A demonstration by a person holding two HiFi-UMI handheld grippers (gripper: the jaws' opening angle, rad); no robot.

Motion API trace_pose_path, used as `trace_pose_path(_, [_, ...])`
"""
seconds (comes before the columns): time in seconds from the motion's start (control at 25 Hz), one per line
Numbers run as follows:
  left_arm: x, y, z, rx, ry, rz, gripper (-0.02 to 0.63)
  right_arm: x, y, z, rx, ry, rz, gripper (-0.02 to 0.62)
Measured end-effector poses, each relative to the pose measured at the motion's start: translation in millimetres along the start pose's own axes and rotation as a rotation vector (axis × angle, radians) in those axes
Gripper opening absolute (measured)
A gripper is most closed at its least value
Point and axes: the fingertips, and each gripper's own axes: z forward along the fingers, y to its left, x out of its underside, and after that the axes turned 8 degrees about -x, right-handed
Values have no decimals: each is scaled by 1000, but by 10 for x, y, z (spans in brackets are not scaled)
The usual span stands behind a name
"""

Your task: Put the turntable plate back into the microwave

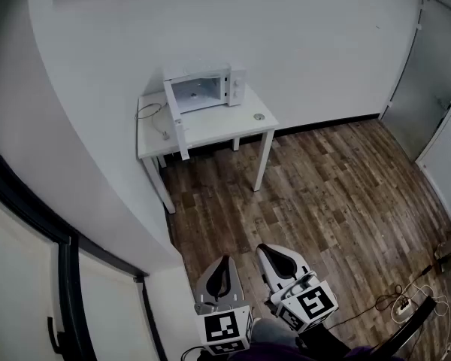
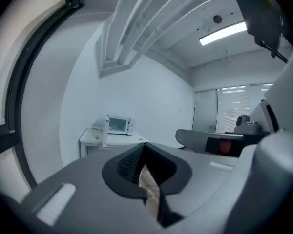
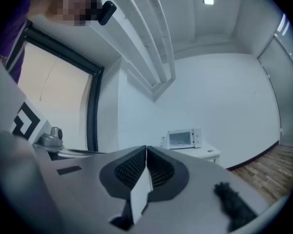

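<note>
A white microwave (image 1: 203, 89) stands at the back of a small white table (image 1: 210, 130) against the far wall, its door (image 1: 179, 126) swung open toward me. The cavity looks pale and I cannot make out a turntable plate in any view. A small round object (image 1: 258, 116) lies on the table's right part. Both grippers are far from the table, near my body at the bottom of the head view. The left gripper (image 1: 224, 262) (image 2: 144, 145) is shut and empty. The right gripper (image 1: 264, 248) (image 3: 146, 149) is also shut with nothing in it. Both gripper views show the microwave (image 2: 118, 125) (image 3: 181, 139) small and distant.
A looped cable (image 1: 149, 111) lies on the table's left side. Wood-plank floor (image 1: 323, 194) stretches between me and the table. A white wall and a dark window frame (image 1: 68, 262) run along the left. Doors (image 1: 436, 89) stand at the right; cables (image 1: 402, 301) lie on the floor.
</note>
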Motion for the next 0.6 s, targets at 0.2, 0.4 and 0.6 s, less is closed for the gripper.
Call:
trace_pose_path(0.2, [120,169,22,-3,26,5,6,131,70,98,9,12,20,11])
trace_pose_path(0.4, [161,283,338,-41,33,-9,6,243,-160,355,-19,19,50,11])
trace_pose_path(0.6, [51,273,857,-65,35,-12,6,170,-619,690,-35,20,56,11])
